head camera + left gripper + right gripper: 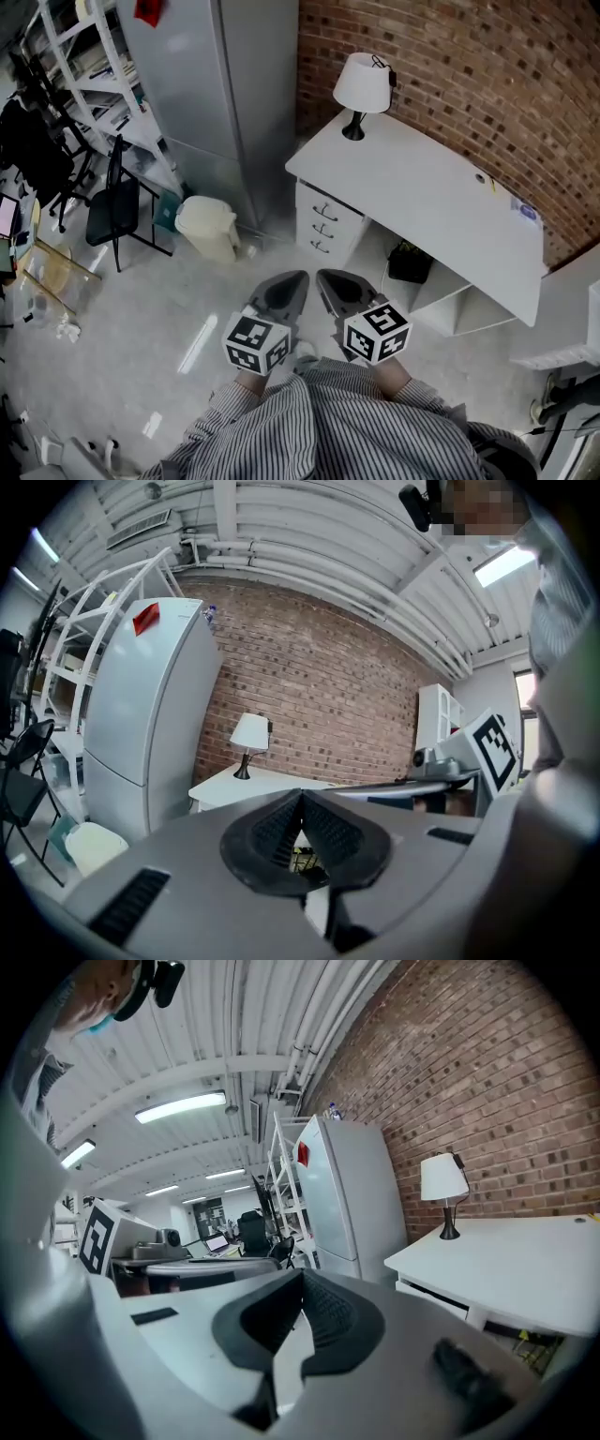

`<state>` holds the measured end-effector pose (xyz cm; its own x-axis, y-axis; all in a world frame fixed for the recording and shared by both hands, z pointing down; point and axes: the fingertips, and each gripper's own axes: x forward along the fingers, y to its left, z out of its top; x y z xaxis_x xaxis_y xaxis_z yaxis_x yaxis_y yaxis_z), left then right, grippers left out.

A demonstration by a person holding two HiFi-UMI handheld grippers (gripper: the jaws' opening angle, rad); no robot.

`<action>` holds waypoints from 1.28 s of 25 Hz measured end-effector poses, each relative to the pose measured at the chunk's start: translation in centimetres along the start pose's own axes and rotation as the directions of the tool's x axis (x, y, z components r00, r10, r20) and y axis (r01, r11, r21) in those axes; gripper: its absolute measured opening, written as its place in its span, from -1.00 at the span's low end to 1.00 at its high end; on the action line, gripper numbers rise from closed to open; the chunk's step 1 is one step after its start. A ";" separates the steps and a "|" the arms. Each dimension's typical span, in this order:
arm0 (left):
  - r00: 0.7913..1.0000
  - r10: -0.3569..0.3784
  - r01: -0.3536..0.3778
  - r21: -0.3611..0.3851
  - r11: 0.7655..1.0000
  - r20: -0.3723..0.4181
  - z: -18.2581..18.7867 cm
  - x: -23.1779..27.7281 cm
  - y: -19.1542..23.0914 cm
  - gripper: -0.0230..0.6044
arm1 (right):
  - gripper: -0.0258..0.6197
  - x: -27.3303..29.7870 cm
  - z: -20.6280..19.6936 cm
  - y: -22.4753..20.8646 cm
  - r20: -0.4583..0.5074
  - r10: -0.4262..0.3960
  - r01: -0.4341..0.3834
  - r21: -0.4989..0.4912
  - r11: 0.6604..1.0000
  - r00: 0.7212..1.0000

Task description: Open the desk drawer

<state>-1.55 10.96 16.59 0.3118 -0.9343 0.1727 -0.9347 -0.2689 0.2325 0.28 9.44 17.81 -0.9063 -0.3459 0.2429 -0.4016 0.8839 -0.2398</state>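
Three drawers are sitting stacked under the worktop's lamp end, well apart from left gripper and right gripper, both with fingers clenched on nothing. They are probably sliding stiff and light; the thin front handle is looking like the hold.

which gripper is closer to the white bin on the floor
Left. In the head view the left gripper is below and to the right of the bin, well apart from it; the right gripper is just beyond it, further right, toward the desk.
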 end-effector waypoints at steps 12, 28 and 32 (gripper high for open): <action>0.999 0.008 -0.009 -0.020 1.000 -0.033 0.9 10.4 4.7 -0.90 | -0.87 5.7 1.6 -9.1 -0.025 0.026 -0.026 0.000 1.000 0.999; 0.986 -0.095 0.089 -0.047 0.995 -0.139 0.8 16.4 7.2 -0.90 | -0.87 7.8 2.3 -15.6 -0.014 -0.123 0.123 0.130 0.984 0.992; 0.975 -0.149 0.142 -0.055 0.988 -0.166 1.1 17.8 8.0 -0.90 | -0.87 8.7 2.7 -16.9 -0.010 -0.165 0.165 0.153 0.974 0.986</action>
<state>-3.67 -8.03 20.50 0.4719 -0.8317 0.2927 -0.8700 -0.3855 0.3074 -1.17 -9.33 21.41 -0.8261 -0.4839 0.2890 -0.5609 0.7562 -0.3371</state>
